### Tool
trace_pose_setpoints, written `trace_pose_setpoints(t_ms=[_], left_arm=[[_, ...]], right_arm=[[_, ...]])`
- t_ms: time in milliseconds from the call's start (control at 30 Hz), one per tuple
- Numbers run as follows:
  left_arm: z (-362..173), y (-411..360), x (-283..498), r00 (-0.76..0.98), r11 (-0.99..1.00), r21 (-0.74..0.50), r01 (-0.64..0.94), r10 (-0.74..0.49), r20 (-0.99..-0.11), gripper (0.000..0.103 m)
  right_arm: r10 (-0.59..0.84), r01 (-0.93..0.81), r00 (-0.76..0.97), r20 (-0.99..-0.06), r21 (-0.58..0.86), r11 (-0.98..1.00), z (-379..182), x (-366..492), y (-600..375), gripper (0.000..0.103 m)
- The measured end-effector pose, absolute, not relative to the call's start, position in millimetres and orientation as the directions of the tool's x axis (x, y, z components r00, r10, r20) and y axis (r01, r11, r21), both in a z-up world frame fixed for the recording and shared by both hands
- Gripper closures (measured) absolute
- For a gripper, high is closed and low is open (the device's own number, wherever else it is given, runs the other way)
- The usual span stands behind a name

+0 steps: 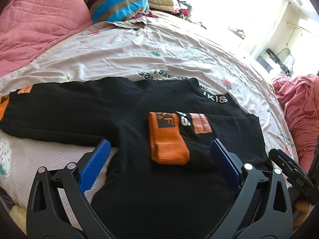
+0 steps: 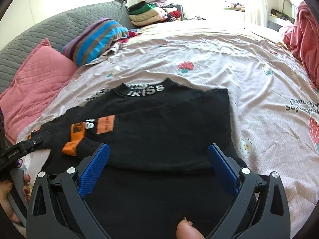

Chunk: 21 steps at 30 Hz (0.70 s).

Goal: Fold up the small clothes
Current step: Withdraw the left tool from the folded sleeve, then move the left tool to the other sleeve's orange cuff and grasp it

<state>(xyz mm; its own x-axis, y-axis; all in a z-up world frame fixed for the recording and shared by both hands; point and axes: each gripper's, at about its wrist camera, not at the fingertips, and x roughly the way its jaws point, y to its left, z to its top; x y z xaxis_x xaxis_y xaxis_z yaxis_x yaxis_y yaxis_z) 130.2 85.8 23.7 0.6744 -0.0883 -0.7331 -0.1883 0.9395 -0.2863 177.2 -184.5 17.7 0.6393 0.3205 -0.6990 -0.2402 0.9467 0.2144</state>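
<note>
A black top (image 1: 159, 179) is laid flat on the bed sheet (image 1: 119, 49), right sleeve (image 1: 169, 137) already folded across the chest. Both the left gripper (image 1: 159, 155) and right gripper (image 2: 158, 155) are held with jaws apart, nothing clamped. The outstretched left sleeve (image 1: 59, 109) should be pinched near its cuff and laid straight across.

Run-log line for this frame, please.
fold in progress | black top flat on bed | right sleeve folded in, left out | left gripper, right gripper open

Bed (image 2: 209, 63) with printed sheet carries black shirt (image 2: 169, 123), pink pillow (image 1: 37, 23), striped pillow (image 1: 117, 2)
</note>
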Motion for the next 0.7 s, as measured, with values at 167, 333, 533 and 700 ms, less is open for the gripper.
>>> trace_pose_setpoints(t_ms=[167,333,533,700], left_arm=[[26,97,124,0.68,0.937,-0.271,-0.218,-0.053,-0.731,0.009],[29,107,118,0.689,0.932,-0.273,-0.237,-0.037,-0.724,0.009],[32,120,111,0.698,0.927,-0.265,-0.264,-0.006,-0.716,0.009],[32,136,105,0.702,0.916,-0.272,-0.295,0.015,-0.712,0.009]], right_arm=[[0.341,-0.272,0.644,-0.685,0.212,0.939,26,174,-169,0.005],[0.364,-0.309,0.642,-0.675,0.206,0.928,33,172,-152,0.005],[0.39,-0.354,0.638,-0.664,0.197,0.914,41,170,-128,0.005],[0.415,-0.394,0.628,-0.659,0.191,0.899,45,170,-106,0.005]])
